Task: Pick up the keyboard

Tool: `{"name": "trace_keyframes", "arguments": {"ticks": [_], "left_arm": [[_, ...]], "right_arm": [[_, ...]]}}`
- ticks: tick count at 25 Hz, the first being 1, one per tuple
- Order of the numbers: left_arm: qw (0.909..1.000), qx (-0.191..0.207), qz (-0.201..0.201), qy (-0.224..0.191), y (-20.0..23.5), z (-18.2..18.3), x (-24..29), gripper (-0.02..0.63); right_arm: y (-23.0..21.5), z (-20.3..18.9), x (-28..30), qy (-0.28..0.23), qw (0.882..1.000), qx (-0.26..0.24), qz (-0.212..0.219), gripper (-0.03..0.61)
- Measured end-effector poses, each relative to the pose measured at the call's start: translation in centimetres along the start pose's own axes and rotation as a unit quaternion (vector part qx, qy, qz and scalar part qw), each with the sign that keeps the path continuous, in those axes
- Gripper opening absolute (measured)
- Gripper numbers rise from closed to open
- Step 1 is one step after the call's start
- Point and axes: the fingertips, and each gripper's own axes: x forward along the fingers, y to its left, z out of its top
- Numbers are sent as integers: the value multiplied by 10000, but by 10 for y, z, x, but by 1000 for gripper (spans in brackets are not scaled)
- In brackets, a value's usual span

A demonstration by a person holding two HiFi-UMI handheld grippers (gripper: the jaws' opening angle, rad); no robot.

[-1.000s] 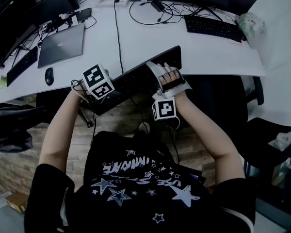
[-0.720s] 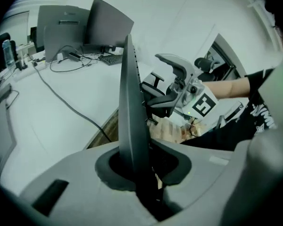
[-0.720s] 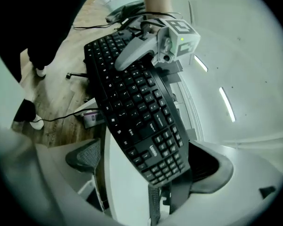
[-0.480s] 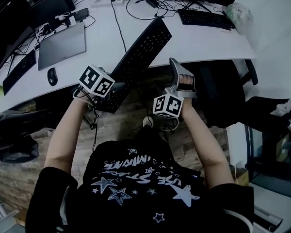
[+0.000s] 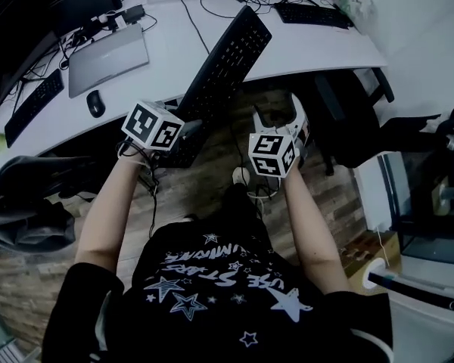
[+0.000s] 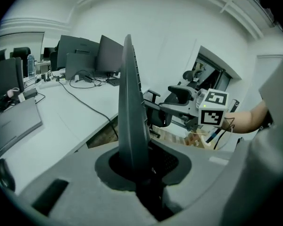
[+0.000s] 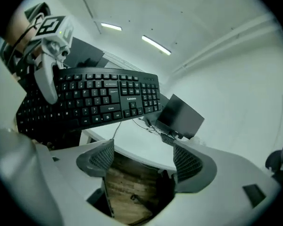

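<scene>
Over desk [image 5: 306,48], keyboard [image 5: 225,68] clamped in left tongs [image 5: 183,134].

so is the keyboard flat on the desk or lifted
Lifted: the left gripper clamps one end, and the keyboard hangs clear above the desk.

The black full-size keyboard [image 5: 225,66] is up in the air, its near short end clamped in my left tongs [image 5: 183,133], the rest reaching forward from them

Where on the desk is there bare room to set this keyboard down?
Widest bare patch: right end of the desk, between the lifted keyboard and the second keyboard. A narrower strip lies between the laptop and the cable. The back edge and left end are crowded.
</scene>
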Motion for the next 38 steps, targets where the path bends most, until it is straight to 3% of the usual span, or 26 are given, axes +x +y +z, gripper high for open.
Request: {"name": "trace_keyframes", "arguments": {"ticks": [11,17,23,29,38], "left_arm": [[9994,96,-256,-203,-48,-71,-46,87],[9994,229,-99,-232,-50,-89,-63,87],[9991,175,4,-396,-53,-98,-73,87],[9989,65,30,-456,-48,-105,-80,87],[9984,-115,-30,-548,-49,-102,-77,87]], "right_arm": [[40,-30,-109,613,9870,1416,-440,243],[47,-47,-144,915,9716,2069,-698,18],[61,-53,-149,1021,9652,2353,-507,6],[72,-44,-149,1039,9714,2105,-358,6],[77,-43,-148,992,9698,2214,-236,6]]}}
